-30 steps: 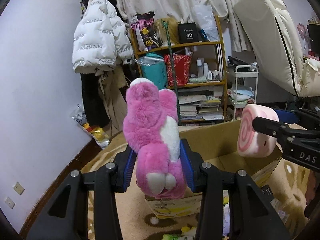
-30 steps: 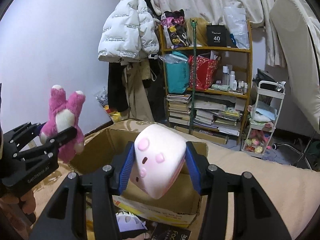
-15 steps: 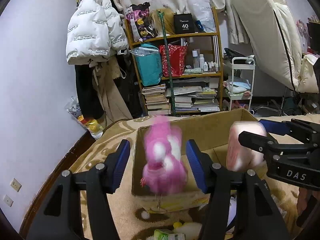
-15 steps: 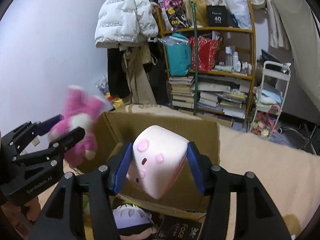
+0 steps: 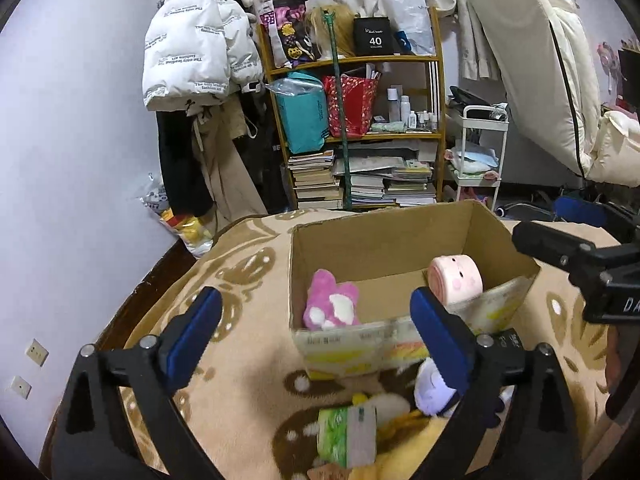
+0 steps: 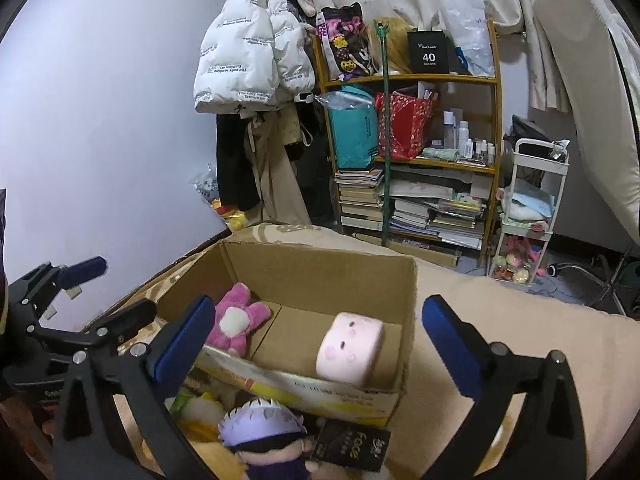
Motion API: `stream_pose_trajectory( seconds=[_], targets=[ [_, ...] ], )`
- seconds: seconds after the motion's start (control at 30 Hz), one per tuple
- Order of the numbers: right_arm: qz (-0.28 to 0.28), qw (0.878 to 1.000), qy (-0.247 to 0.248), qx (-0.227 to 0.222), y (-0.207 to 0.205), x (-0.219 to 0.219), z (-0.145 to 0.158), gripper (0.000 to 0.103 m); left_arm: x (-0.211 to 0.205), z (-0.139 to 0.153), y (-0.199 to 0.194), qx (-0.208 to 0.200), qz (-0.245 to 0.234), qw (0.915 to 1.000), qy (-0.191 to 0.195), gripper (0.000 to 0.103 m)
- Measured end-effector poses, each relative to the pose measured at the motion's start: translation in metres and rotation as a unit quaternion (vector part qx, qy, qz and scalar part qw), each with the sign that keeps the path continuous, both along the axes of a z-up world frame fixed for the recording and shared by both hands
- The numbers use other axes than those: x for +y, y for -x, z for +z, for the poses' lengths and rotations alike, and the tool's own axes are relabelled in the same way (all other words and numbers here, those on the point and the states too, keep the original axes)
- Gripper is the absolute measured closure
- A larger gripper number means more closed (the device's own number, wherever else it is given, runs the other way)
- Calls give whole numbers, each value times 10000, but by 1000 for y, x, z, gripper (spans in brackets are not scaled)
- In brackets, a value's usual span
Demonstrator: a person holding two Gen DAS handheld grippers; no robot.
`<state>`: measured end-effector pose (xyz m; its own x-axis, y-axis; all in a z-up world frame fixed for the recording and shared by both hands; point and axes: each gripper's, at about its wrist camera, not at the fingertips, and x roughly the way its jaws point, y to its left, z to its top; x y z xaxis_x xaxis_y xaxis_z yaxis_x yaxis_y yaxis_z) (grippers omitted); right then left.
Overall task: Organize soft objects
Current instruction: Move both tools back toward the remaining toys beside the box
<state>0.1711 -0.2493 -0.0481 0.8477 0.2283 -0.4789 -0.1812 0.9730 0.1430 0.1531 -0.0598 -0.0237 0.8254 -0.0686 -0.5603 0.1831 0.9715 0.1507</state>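
An open cardboard box [image 5: 400, 240] [image 6: 320, 260] sits on a beige patterned blanket. Inside lie a pink and white plush toy [image 5: 330, 308] [image 6: 236, 322] at the left and a pale pink roll-shaped plush [image 5: 454, 280] [image 6: 350, 346] at the right. My left gripper [image 5: 316, 336] is open and empty, just in front of the box. My right gripper [image 6: 316, 338] is open and empty above the box's near edge. The right gripper also shows at the right of the left wrist view [image 5: 576, 256], and the left gripper at the left of the right wrist view [image 6: 84, 292].
In front of the box lie a purple-haired doll [image 6: 264, 436] [image 5: 436, 392], a yellow plush [image 6: 200, 412], a green and white packet [image 5: 344, 432] and a dark booklet [image 6: 352, 444]. A cluttered bookshelf [image 5: 360, 128], a white trolley [image 5: 480, 152] and hanging coats [image 5: 196, 56] stand behind.
Both grippers opened and let go. The pink plush and the roll plush dropped into the box. Both grippers have tilted down and pulled back from the box.
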Motion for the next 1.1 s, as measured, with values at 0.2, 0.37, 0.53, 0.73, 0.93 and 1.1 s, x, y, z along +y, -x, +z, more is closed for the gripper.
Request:
stream_pose_trajectory(
  seconds=[0.2,0.37,0.53,0.73,0.93,1.1],
  targets=[
    [-23,10000,67,-44,24,-5,12,0,8,11,26,-16,189,9998,-35,2],
    [-80,10000,48,31,48,-8,9,0,20,18,45,88,268,9995,119,2],
    [-97,9998,76,176,72,-10,1,0,27,22,61,349,305,9988,155,2],
    [-123,9994,126,312,96,-11,-10,0,33,18,79,407,360,9985,84,2],
    [-279,9985,271,390,107,-12,-17,0,40,1,78,730,391,9964,194,2],
    [-422,9970,273,581,106,-17,-26,0,40,-13,72,844,434,9955,82,2]
  ],
)
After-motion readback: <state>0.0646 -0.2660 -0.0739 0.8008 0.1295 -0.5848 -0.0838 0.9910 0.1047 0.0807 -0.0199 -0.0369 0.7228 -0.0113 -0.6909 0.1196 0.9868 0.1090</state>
